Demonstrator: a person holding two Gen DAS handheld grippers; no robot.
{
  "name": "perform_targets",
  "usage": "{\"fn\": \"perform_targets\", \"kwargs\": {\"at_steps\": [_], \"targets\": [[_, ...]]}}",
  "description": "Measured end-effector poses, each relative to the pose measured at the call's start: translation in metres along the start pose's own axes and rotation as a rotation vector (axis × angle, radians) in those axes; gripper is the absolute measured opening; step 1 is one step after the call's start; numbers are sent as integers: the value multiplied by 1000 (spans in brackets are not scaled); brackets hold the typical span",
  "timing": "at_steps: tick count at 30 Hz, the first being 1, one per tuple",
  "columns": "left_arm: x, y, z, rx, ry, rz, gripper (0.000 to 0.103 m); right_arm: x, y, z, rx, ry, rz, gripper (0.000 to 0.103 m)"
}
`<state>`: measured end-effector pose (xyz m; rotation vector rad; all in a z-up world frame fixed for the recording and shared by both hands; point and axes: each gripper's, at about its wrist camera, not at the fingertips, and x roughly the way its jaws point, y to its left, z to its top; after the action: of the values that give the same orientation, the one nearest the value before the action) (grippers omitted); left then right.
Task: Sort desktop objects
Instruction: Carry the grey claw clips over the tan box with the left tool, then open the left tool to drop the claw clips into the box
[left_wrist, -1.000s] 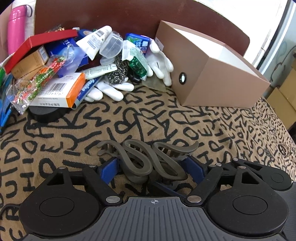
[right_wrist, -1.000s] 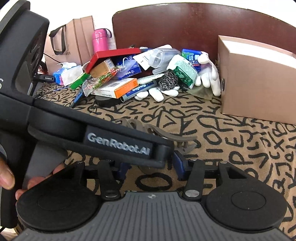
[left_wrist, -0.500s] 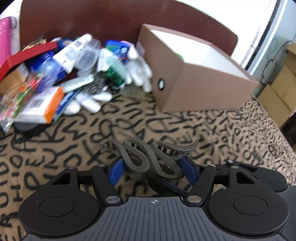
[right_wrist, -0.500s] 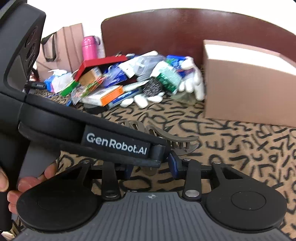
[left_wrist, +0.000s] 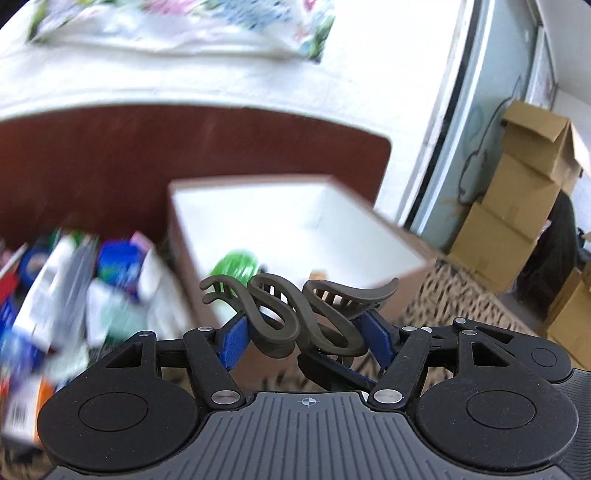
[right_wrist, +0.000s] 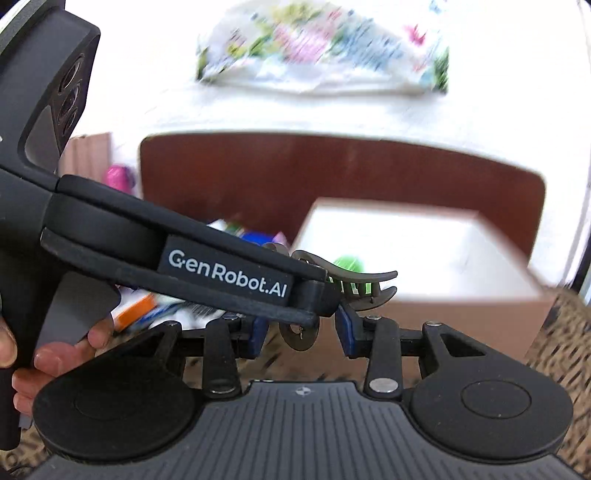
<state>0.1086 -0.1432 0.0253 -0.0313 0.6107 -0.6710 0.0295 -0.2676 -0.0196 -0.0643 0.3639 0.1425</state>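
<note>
Hair clip (left_wrist: 295, 317): lifted off the table, now raised before the open box (left_wrist: 295, 229). Both jaws pinch it, left gripper (left_wrist: 306, 343) and right gripper (right_wrist: 301, 332). Drop-in likely next.

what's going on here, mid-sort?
A person holds a gripper in each hand, and both are on one grey hair claw clip. The left gripper clamps its wavy body between blue pads; the right gripper pinches its hinge end. The clip is in the air in front of the open brown box, which already holds something green. The unsorted pile lies left of the box.
</note>
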Motion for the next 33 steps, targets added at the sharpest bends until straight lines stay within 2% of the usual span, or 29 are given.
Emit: {"fn": "perform_targets", "kwargs": {"at_steps": [3, 8, 17, 26, 30, 33], "targets": [[22, -6, 22, 10, -7, -27, 70, 13, -17, 16, -7, -9, -38, 44], [70, -2, 46, -34, 50, -82, 71, 46, -47, 25, -7, 21, -86, 44], [141, 7, 42, -52, 139, -65, 70, 96, -86, 13, 62, 135, -64, 44], [173, 10, 45, -47, 179, -52, 71, 122, -104, 5, 92, 174, -64, 44], [176, 13, 45, -44, 182, -51, 76, 130, -108, 7, 102, 184, -63, 44], [183, 15, 45, -56, 189, -54, 74, 136, -108, 6, 96, 195, -67, 44]]}}
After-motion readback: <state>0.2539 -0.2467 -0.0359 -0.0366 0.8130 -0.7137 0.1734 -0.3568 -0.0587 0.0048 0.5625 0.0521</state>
